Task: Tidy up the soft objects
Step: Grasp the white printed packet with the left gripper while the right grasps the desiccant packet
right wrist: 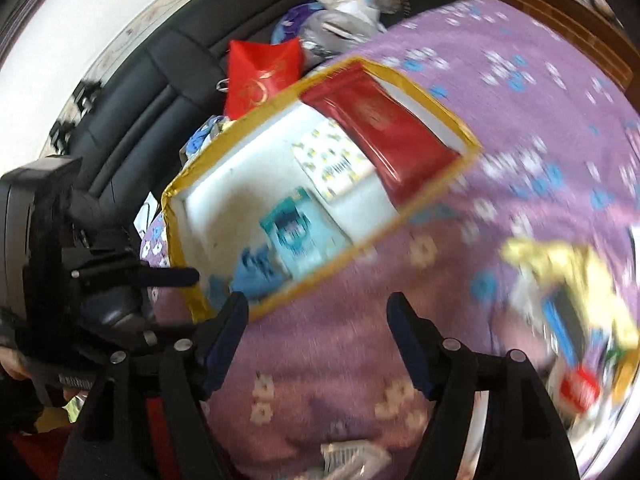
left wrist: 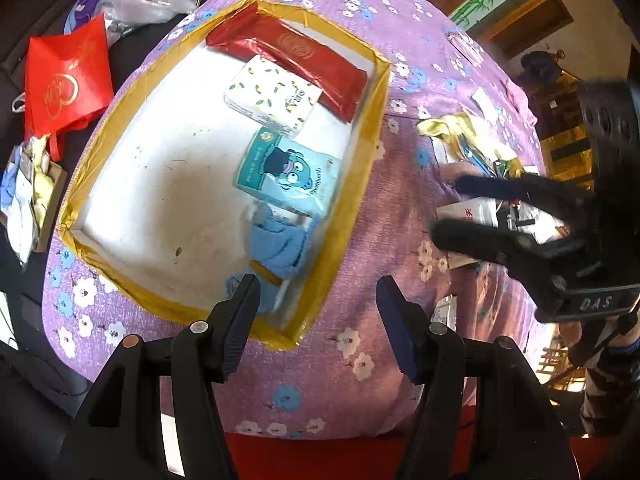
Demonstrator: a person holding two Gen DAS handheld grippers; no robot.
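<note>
Left wrist view: the left claw (left wrist: 318, 300) hangs released and empty at the lower centre, over the near corner of the yellow-rimmed box (left wrist: 360, 184) on the purple floral tabletop (left wrist: 400, 12). A blue cloth (left wrist: 280, 244) lies inside that corner, below a teal packet (left wrist: 288, 176). At the right edge, the right claw (left wrist: 444, 212) is spread, holding nothing.
</note>
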